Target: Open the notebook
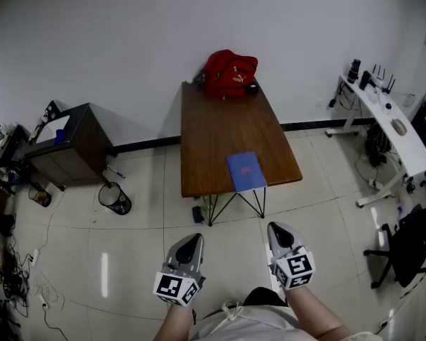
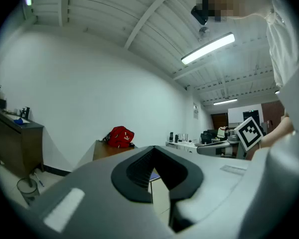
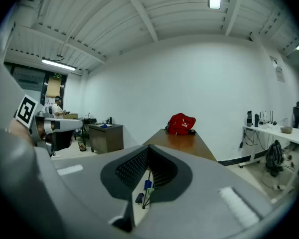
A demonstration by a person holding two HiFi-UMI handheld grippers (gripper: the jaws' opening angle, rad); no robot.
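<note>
A closed blue notebook [image 1: 246, 172] lies at the near edge of a brown table [image 1: 220, 130]. A red backpack [image 1: 230, 73] sits at the table's far end. Both grippers hang over the floor, well short of the table. My left gripper [image 1: 188, 251] and my right gripper [image 1: 280, 236] both point toward the table, jaws together and holding nothing. In the left gripper view the left gripper [image 2: 153, 148] has its tips meeting, with the backpack [image 2: 120, 136] beyond. In the right gripper view the right gripper [image 3: 148, 147] is likewise closed, facing the table [image 3: 182, 143] and backpack [image 3: 182, 124].
A dark cabinet [image 1: 71, 144] stands at the left with a wire bin [image 1: 115, 199] beside it. A white desk [image 1: 390, 126] and an office chair [image 1: 412, 247] are at the right. A small blue object [image 1: 197, 213] lies on the floor under the table.
</note>
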